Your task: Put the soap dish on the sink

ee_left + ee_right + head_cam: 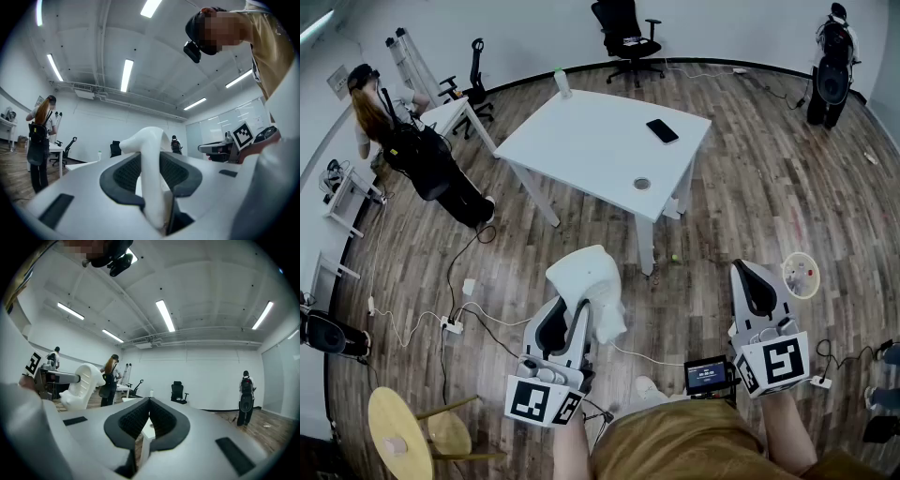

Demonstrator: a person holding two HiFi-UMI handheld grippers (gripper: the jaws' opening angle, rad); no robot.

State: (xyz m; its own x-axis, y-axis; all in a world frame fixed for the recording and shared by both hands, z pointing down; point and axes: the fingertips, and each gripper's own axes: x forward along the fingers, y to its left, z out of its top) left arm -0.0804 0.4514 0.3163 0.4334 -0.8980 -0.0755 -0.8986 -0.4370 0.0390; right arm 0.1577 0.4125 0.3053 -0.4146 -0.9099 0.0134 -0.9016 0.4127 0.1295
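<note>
The soap dish (pixel 592 281) is white, moulded and ribbed, and it stands on edge between the jaws of my left gripper (pixel 573 317). In the left gripper view the soap dish (pixel 151 145) rises out of the dark pads (pixel 123 174), which press on both its sides. From the right gripper view the soap dish (pixel 83 383) shows at the left, held out level. My right gripper (pixel 754 283) is held level over the wooden floor, with its jaws (pixel 150 403) shut tip to tip on nothing. No sink is in any view.
A white table (pixel 581 145) stands ahead with a phone (pixel 662 130), a bottle (pixel 562 82) and a small round dish (pixel 642 184). A person (pixel 417 155) stands at the left. A yellow stool (pixel 398 433), floor cables (pixel 478 319) and office chairs (pixel 625 36) surround me.
</note>
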